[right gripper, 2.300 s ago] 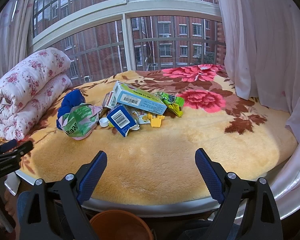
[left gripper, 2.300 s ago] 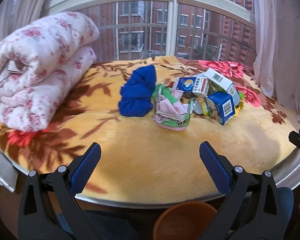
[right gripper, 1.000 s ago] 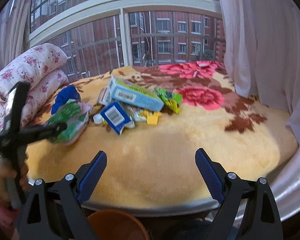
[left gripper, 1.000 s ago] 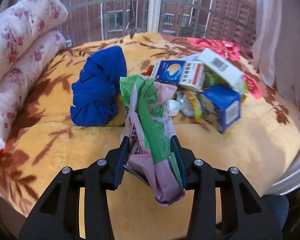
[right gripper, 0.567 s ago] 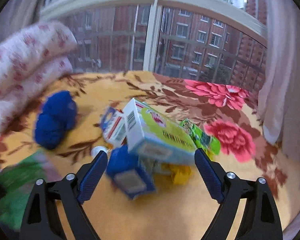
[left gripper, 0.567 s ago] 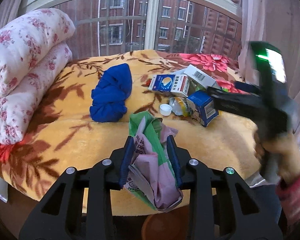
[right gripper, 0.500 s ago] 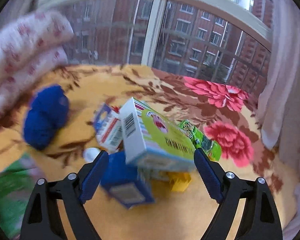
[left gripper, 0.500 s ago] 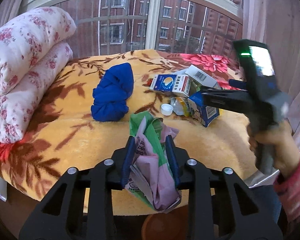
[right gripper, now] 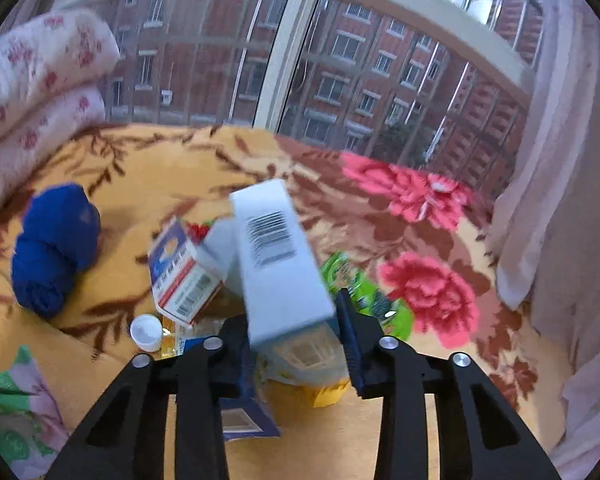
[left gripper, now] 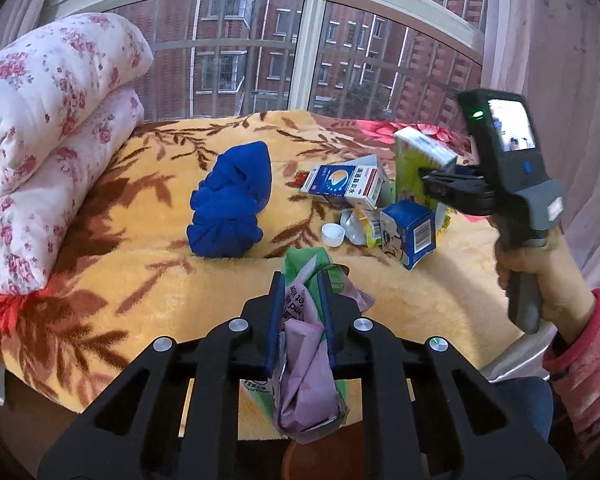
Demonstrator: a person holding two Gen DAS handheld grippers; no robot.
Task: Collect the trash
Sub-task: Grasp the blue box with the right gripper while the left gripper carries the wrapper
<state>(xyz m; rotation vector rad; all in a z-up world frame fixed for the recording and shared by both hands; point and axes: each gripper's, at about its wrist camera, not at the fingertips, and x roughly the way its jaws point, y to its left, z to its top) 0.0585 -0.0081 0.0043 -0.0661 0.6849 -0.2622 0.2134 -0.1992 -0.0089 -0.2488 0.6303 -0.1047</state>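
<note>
Motion blurs the long carton (right gripper: 278,264); the orange bin (left gripper: 300,462) shows only a sliver behind the crumpled wrapper (left gripper: 306,364).

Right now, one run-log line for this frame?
left tool: shut on crumpled wrapper | right tool: jaws just closed on long box | remaining: blue carton, bottle cap

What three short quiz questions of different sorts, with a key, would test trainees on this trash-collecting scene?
1. True or false: the left gripper is shut on the crumpled green-and-pink plastic bag.
2. What does the right gripper grip? A) rolled blue cloth B) long white-and-green cardboard box C) white bottle cap
3. Fill in: the white bottle cap lies on the yellow floral ____.

Key: 1 true; 2 B, the long white-and-green cardboard box; 3 blanket.
</note>
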